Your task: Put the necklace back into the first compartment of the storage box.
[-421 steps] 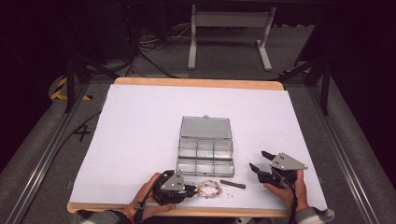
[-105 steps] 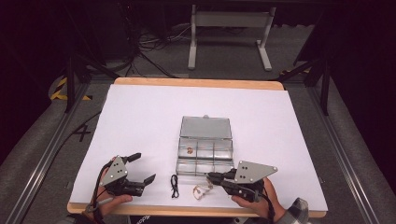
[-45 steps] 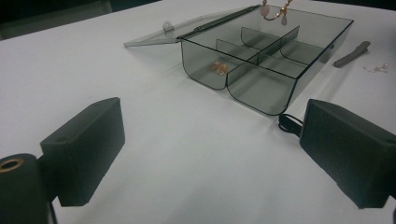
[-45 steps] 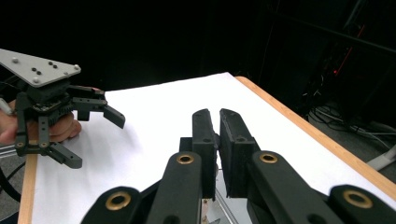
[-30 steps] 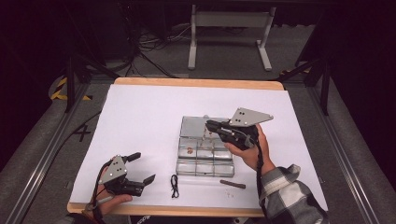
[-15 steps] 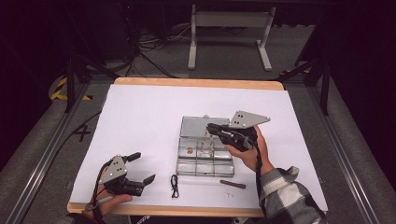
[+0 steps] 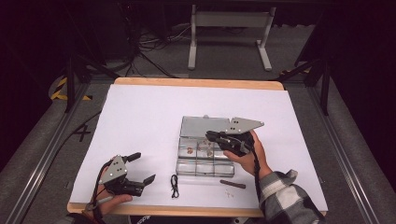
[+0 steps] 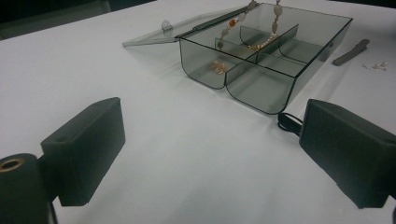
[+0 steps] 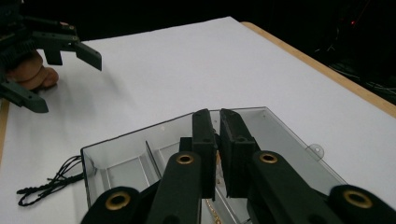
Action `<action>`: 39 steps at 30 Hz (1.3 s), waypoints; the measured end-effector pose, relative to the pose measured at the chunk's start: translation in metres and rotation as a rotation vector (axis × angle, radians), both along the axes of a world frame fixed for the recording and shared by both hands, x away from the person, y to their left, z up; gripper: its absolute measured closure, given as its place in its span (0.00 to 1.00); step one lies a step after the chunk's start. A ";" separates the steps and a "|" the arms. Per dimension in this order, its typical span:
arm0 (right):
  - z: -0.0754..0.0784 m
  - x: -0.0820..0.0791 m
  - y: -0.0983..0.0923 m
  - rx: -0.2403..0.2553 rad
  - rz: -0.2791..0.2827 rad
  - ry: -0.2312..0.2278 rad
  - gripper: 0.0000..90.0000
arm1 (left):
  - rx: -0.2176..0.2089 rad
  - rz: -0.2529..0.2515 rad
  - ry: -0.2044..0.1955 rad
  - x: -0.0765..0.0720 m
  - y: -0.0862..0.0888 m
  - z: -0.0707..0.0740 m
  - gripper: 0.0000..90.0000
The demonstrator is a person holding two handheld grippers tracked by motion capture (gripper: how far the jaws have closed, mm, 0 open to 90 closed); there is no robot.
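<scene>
Dark room all round, with a white surface (image 7: 140, 116) on a wooden board and some metal framing off in the back. On it sat a clear plastic box (image 7: 204, 149) split into compartments, its lid folded flat toward the far side.

The right tool (image 7: 211, 135) was over the box, jaws clenched on a beaded necklace (image 8: 254, 25). In the left tool's view you could see the string of beads hanging down into one of the back compartments, with the lower end already draped over the divider. So the necklace was basically straight below the right tool, dangling top to bottom, and I'd guess the next bit was just lowering it the rest of the way and letting go so it coiled up in that cell.

The left tool (image 7: 140, 168) was parked near the front left edge, well apart from the box, jaws released with nothing between them. The right hand was clearly the nearer one for this.

Other bits still out on the surface: a black cord (image 7: 174, 185) just in front of the box, a dark clip (image 7: 232, 184) further right, and some tiny earrings (image 7: 229, 192) beside it. One small orange piece (image 7: 190, 150) was already in the box.
</scene>
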State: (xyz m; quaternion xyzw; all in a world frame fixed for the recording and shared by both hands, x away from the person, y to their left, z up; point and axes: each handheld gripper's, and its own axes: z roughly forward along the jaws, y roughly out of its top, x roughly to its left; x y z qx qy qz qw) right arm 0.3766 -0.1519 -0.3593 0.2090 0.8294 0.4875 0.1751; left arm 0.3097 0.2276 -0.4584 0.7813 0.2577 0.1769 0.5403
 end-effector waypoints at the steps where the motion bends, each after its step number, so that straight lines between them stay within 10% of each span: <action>1: -0.002 0.000 0.000 -0.006 0.000 0.004 0.95 | 0.000 -0.001 0.000 0.000 0.000 0.000 0.09; 39: -0.043 0.009 0.007 -0.163 -0.035 0.094 0.90 | 0.011 0.001 0.001 0.000 -0.001 0.000 0.09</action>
